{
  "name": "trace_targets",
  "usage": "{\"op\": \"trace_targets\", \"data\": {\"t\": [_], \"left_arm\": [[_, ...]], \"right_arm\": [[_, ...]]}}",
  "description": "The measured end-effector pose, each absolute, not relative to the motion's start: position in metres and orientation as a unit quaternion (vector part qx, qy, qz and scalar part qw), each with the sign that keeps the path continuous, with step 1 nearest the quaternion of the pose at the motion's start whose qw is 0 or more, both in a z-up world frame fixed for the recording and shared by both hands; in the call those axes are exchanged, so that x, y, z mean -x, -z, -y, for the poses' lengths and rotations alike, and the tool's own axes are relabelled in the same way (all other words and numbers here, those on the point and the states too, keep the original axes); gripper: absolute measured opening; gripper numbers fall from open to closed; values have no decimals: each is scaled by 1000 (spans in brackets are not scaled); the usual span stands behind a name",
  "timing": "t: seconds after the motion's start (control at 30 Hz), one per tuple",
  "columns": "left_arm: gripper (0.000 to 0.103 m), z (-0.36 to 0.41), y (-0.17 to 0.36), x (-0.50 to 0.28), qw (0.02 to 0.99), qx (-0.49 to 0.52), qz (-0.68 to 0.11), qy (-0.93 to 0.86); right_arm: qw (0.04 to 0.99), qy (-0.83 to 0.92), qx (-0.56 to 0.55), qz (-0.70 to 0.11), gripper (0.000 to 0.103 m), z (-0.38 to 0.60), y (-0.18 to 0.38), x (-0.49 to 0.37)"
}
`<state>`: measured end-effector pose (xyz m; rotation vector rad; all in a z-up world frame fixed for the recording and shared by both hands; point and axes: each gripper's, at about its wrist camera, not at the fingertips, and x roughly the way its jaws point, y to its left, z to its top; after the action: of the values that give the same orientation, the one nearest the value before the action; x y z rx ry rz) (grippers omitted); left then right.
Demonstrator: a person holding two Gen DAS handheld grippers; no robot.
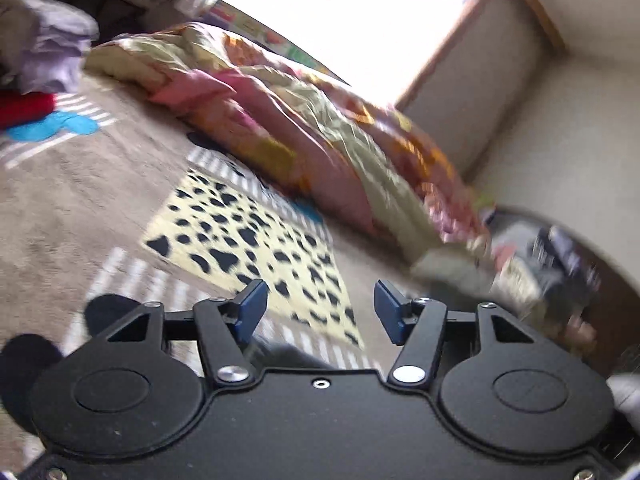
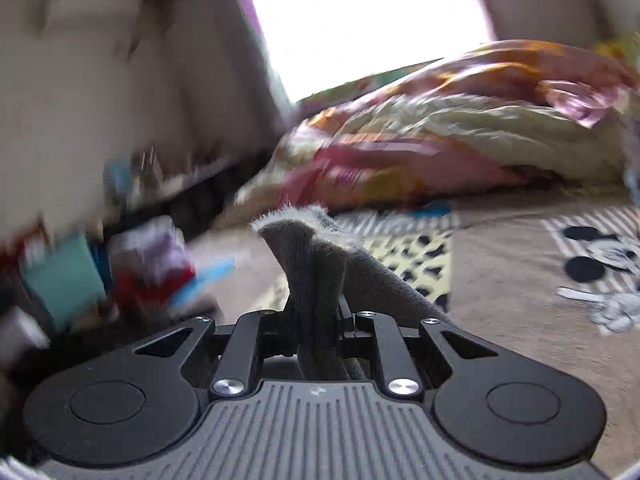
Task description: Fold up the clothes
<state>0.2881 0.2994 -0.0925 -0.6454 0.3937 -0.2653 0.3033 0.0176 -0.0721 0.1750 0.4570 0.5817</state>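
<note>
Between the pressed-together fingers of the right claw [image 2: 318,320]: grey knit garment [image 2: 316,264], pinched at a bunched fold, fuzzy edge poking up past the tips, rest trailing down to the right. Looked soft, light, limp, likely to sag and slip; better gripped at a hem or corner. Left claw [image 1: 320,312] spread wide, holding nothing, above spotted yellow cloth [image 1: 256,236] on the bed

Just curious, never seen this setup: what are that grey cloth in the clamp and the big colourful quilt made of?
Grey fuzzy cloth: apparently soft knit or fleece, matte, with fraying hairs along its edge. Colourful crumpled quilt: probably satin-like fabric, given its shiny wrinkles.
</note>
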Motion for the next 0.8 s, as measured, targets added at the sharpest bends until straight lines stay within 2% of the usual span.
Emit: {"op": "trace_targets", "data": {"t": [0.17, 0.27, 0.47, 0.67, 0.8], "left_arm": [[59, -320, 110, -281, 898, 352, -215, 155], [59, -314, 121, -280, 880, 388, -215, 172], [59, -300, 124, -289, 872, 396, -227, 177], [59, -306, 129, -288, 875, 398, -221, 163], [59, -309, 127, -281, 883, 383, -218, 160]], "right_arm": [[924, -292, -3, -246, 18, -81, 100, -300], [922, -297, 48, -243, 18, -106, 113, -290], [921, -290, 129, -226, 19, -127, 127, -273], [908, -338, 142, -203, 60, -133, 130, -251], [904, -357, 151, -182, 61, -115, 118, -225]]}}
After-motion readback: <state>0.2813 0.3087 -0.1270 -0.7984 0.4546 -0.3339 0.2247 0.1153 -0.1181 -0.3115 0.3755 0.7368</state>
